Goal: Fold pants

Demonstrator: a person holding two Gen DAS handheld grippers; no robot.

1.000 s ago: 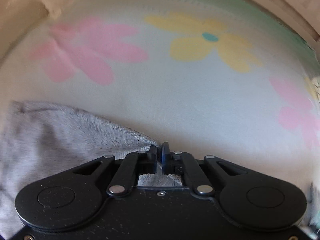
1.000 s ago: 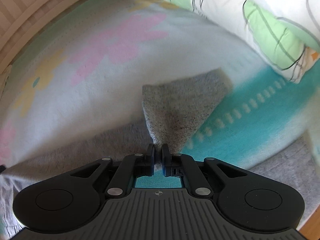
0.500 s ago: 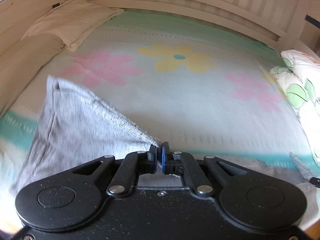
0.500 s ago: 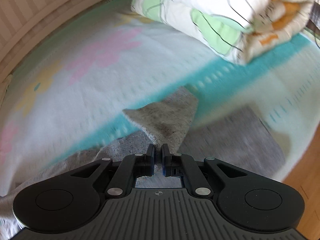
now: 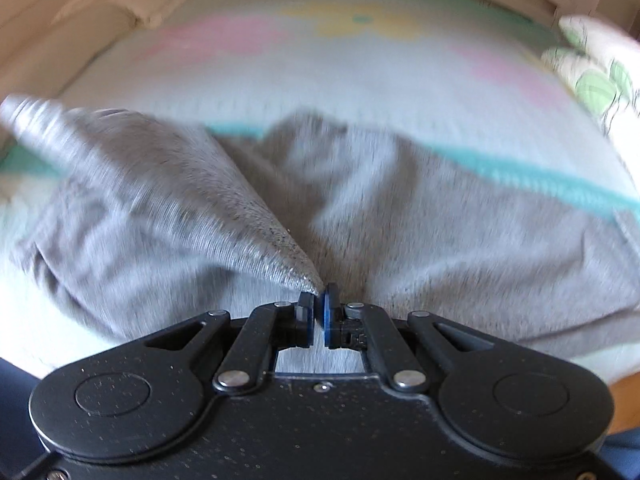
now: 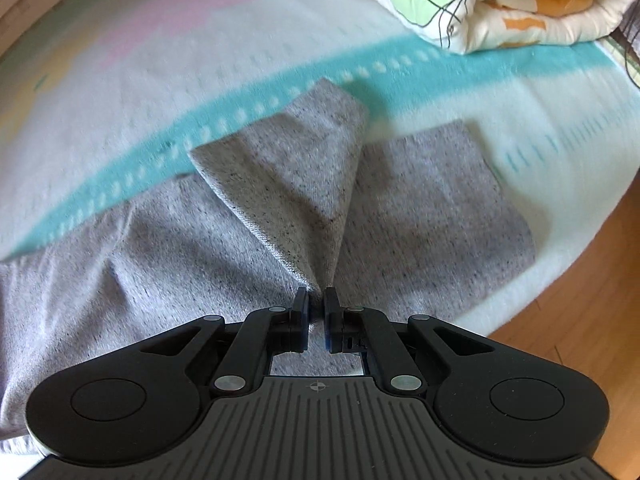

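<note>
Grey marl pants (image 5: pixel 440 216) lie across the near part of a bed. My left gripper (image 5: pixel 319 300) is shut on a corner of the pants, and the cloth rises from its pads in a pointed flap (image 5: pixel 168 184) toward the upper left, over the lower layer. In the right wrist view the pants (image 6: pixel 432 208) spread flat toward the bed's near edge. My right gripper (image 6: pixel 316 300) pinches another corner, which stands up as a triangular flap (image 6: pixel 288 168) above the flat layer. The left wrist view is blurred.
The bedspread (image 5: pixel 320 80) is pale with pink and yellow flowers and a teal band (image 6: pixel 248 92). A rolled quilt (image 6: pixel 500 0) lies at the far right, pillows (image 5: pixel 92 12) at the far left. Wooden floor (image 6: pixel 580 300) shows beyond the bed's near right edge.
Both grippers have carried their held corners back toward the near edge of the bed. The lifted cloth now hangs over the lower layer of the pants, which has come into both views.
</note>
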